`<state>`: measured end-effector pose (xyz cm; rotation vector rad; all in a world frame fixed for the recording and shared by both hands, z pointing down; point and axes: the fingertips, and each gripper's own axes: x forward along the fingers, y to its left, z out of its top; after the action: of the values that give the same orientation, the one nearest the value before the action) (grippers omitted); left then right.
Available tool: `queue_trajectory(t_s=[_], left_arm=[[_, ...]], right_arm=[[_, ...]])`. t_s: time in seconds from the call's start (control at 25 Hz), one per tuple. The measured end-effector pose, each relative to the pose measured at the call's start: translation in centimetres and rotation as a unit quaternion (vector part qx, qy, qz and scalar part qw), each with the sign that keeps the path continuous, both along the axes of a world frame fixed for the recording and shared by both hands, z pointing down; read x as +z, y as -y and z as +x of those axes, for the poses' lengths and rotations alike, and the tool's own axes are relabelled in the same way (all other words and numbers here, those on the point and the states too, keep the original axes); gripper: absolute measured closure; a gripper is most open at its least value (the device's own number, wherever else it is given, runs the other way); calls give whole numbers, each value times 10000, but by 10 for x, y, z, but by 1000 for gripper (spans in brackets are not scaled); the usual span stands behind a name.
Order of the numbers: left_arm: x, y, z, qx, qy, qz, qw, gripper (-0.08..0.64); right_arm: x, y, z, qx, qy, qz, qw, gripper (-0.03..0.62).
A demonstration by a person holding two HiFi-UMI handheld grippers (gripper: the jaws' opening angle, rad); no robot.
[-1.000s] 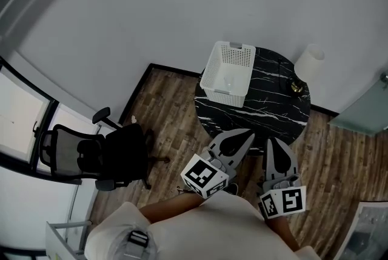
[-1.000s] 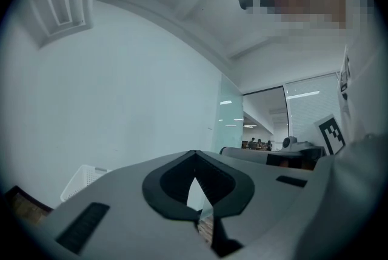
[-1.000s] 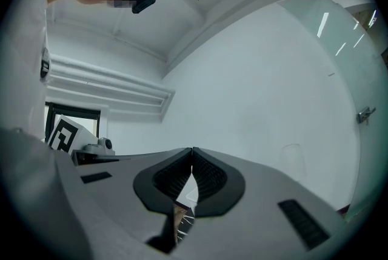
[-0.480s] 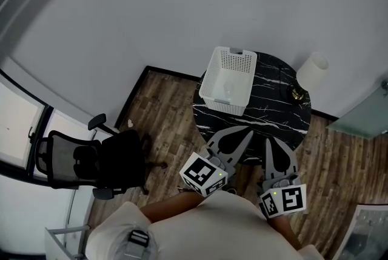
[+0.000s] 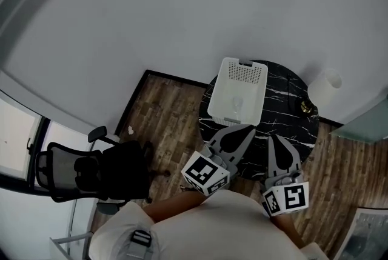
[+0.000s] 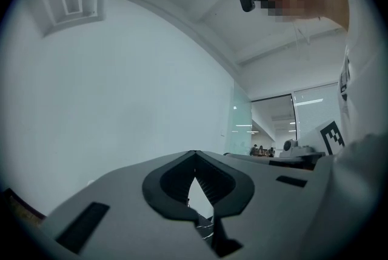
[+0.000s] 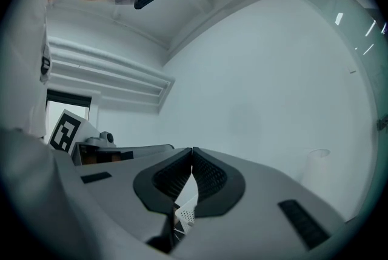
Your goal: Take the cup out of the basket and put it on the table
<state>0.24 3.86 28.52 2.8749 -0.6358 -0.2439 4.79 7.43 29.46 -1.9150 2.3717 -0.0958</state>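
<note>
A white perforated basket (image 5: 238, 91) stands on the left part of a round black marble table (image 5: 288, 116). Inside it a pale, see-through cup (image 5: 236, 105) shows only faintly. Both grippers are held close to the person's body, short of the table's near edge and pointing toward it. The left gripper (image 5: 248, 130) is shut and holds nothing, its tips just below the basket in the head view. The right gripper (image 5: 271, 139) is shut and empty too. In the right gripper view a bit of the basket (image 7: 185, 214) peeps through below the joined jaws.
A white lamp (image 5: 327, 84) with a brass base (image 5: 305, 107) stands at the table's far right, also seen as the lamp (image 7: 315, 169). A black office chair (image 5: 91, 168) is on the wooden floor to the left. A glass panel (image 5: 367, 125) is at the right.
The head view has shifted, so the table and basket now sit a little further right and lower. Both grippers stay shut in front of the body.
</note>
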Motion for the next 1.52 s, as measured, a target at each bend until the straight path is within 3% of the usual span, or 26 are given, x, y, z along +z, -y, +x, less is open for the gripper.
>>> queue_trajectory(t_s=[0.48,1.08,1.52], left_arm=[[21,82,-24,169,29,-275,9995,554],[18,90,29,347,161,-271,9989,554],[47,105,28,79,416,-568,9975,554]], right_arm=[[17,79,-23,171,-92,-236,9995,584],[18,91,28,364,-175,-242,9989,584],[47,104,29,98,-155,-608,9980,584]])
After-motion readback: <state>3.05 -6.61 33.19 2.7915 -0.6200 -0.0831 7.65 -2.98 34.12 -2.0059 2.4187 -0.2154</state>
